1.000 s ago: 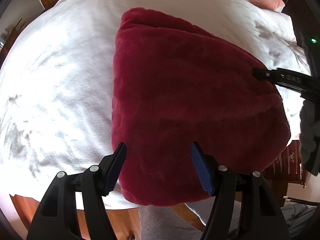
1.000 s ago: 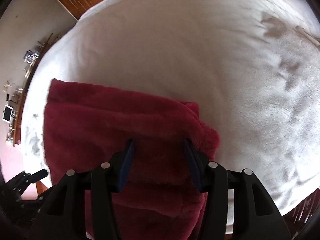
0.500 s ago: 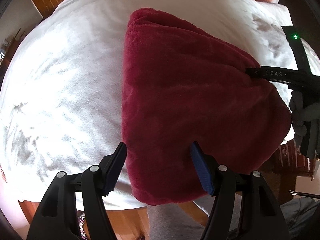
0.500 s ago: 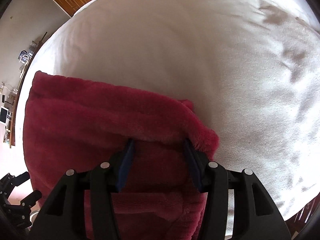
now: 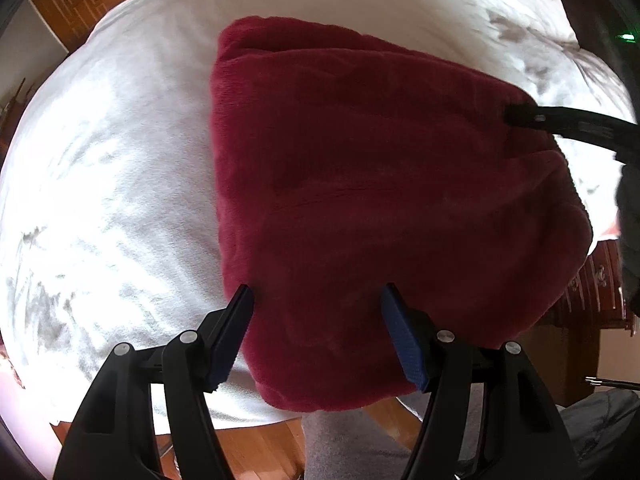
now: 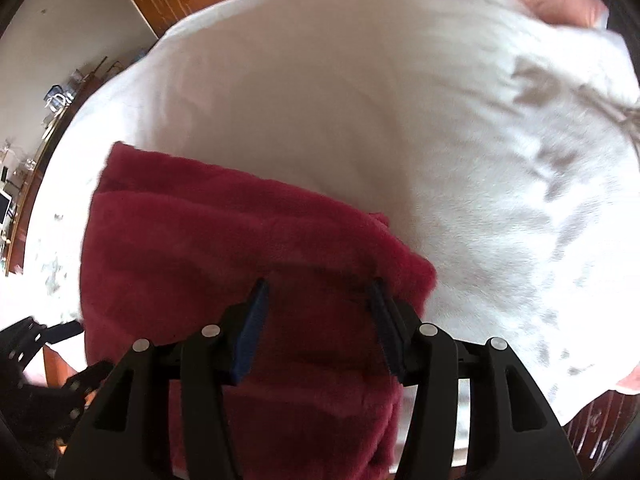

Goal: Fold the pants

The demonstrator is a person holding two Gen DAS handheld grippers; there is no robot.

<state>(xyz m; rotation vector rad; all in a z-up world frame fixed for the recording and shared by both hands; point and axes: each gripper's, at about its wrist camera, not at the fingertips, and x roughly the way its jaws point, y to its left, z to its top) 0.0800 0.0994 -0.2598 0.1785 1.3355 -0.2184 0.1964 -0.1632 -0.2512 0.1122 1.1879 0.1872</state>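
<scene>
Folded crimson pants (image 5: 380,200) lying on white bed (image 5: 100,180); left gripper (image 5: 316,328) and right gripper (image 6: 318,318) hovering above, jaws released, likely done folding.

- The pants (image 5: 380,200) in front of you are a deep crimson red, plush and plain, with no print on them.
- Your bedcover (image 5: 100,160) is white, with scattered grey smudgy marks towards its edges.
- Your left gripper (image 5: 316,320) is black, with blue pads (image 5: 402,340) on the inner faces and silver screw heads.
- Your right gripper (image 6: 320,308) has the same black body and blue pads (image 6: 250,332).
- The pillow (image 6: 560,0) at the far corner is salmon pink.
- The floor (image 5: 260,444) under you is warm orange-brown wood.
- The wall (image 6: 60,20) you see on the left is off-white.
</scene>
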